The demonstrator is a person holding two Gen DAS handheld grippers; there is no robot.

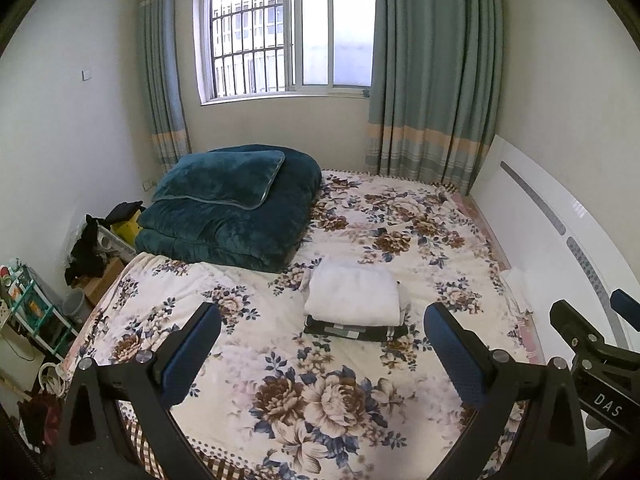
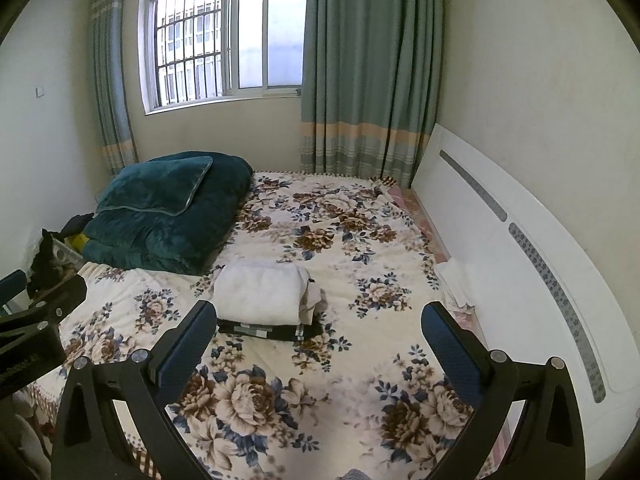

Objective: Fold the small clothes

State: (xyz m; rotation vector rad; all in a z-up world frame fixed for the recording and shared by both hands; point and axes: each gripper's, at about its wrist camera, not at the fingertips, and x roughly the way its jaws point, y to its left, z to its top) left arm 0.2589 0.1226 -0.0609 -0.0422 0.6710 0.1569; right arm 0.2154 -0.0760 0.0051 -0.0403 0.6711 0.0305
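A folded white garment (image 1: 354,294) lies on top of a folded dark garment (image 1: 356,332) in the middle of the floral bedspread (image 1: 312,396). The stack also shows in the right wrist view, white piece (image 2: 258,290) over dark piece (image 2: 270,331). My left gripper (image 1: 322,326) is open and empty, held above the bed in front of the stack. My right gripper (image 2: 320,324) is open and empty, also short of the stack. The right gripper's body shows at the right edge of the left wrist view (image 1: 592,340).
A folded teal quilt with a pillow (image 1: 232,204) sits at the far left of the bed. A white headboard (image 2: 520,240) runs along the right side. Curtains (image 1: 432,68) and a barred window (image 1: 288,28) are behind. Clutter and a shelf (image 1: 32,304) stand left of the bed.
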